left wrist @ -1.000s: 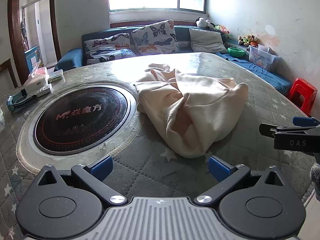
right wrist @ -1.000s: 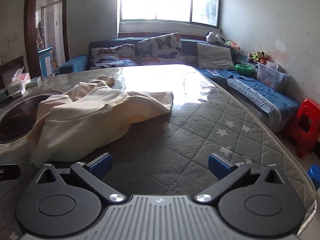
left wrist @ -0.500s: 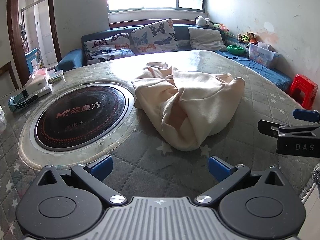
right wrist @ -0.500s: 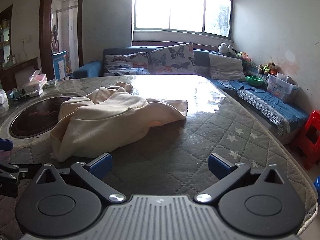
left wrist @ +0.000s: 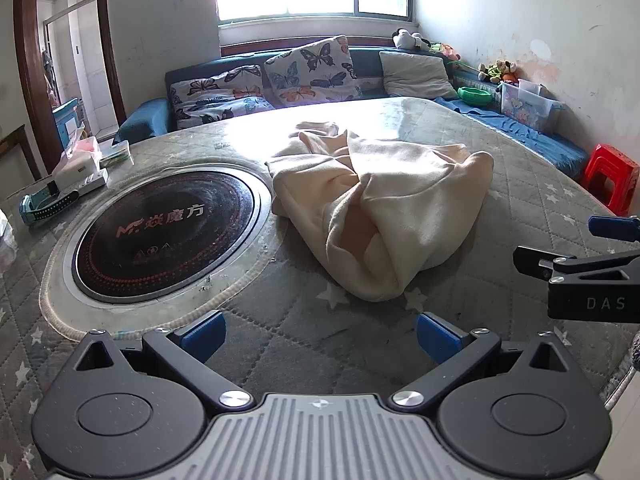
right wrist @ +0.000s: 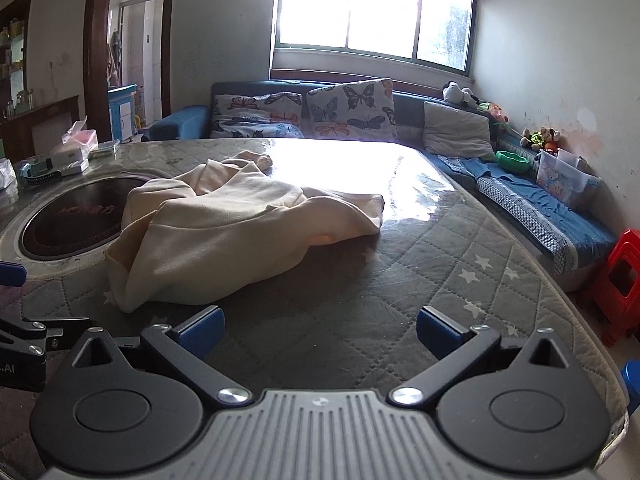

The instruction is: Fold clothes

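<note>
A cream garment [left wrist: 384, 208] lies crumpled in a heap on the quilted grey table cover [left wrist: 304, 328]; it also shows in the right wrist view [right wrist: 224, 236], left of centre. My left gripper [left wrist: 320, 332] is open and empty, above the table just short of the garment's near end. My right gripper [right wrist: 320, 330] is open and empty, near the table's front, to the right of the garment. The right gripper shows at the right edge of the left wrist view [left wrist: 580, 272].
A round black cooktop [left wrist: 164, 232] is set into the table left of the garment. Tissue box and small items [left wrist: 80, 168] sit at the far left. A sofa with butterfly pillows [left wrist: 304, 72] lies behind. A red stool [left wrist: 610, 178] stands right of the table.
Both grippers have pulled back and risen a little from the garment. The garment has not moved. Both stay open.
</note>
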`<state>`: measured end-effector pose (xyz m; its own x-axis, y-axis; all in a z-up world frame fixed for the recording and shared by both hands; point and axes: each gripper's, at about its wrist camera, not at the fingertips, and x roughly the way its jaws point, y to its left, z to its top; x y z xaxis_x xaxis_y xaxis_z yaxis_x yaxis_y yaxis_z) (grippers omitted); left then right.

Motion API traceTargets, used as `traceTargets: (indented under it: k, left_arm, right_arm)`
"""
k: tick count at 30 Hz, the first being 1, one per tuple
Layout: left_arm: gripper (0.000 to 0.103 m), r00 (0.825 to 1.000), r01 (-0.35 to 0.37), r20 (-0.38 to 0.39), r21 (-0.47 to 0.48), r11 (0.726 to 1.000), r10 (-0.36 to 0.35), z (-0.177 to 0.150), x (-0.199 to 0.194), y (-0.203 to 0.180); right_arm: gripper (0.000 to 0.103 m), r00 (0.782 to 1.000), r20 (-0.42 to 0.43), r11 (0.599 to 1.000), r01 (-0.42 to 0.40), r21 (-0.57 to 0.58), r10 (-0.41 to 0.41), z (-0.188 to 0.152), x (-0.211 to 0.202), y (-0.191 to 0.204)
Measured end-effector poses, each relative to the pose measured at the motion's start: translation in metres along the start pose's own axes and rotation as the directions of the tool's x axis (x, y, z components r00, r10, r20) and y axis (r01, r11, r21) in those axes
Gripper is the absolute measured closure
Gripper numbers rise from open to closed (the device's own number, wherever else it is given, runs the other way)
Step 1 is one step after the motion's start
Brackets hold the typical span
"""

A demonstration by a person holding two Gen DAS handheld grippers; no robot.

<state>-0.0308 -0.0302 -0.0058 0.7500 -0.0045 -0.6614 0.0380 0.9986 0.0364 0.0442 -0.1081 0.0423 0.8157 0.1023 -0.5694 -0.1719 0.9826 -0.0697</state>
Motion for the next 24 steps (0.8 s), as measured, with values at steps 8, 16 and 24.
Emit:
traceTargets:
  k: [8,16,24]
  left_arm:
    - [0.0,1.0,-0.001,-0.009,0.001,1.0,0.001,0.0006,0.0033,-0.0005]
    - [0.0,1.0,-0.002,-0.015,0.007,1.0,0.002,0.0021,0.0047,-0.0012]
    - [0.0,1.0,-0.002,-0.019,0.015,1.0,0.002,0.0032,0.0055,-0.0023]
  right_arm:
    - [0.0,1.0,-0.006,1.0,0.003,-0.003,-0.003,0.0003,0.0033,0.0014]
    - [0.0,1.0,-0.012,1.0,-0.007,-0.01,0.007,0.0014,0.0056,0.0049]
    - [0.0,1.0,-0.017,1.0,-0.013,-0.014,0.012,0.0025,0.0061,0.0064]
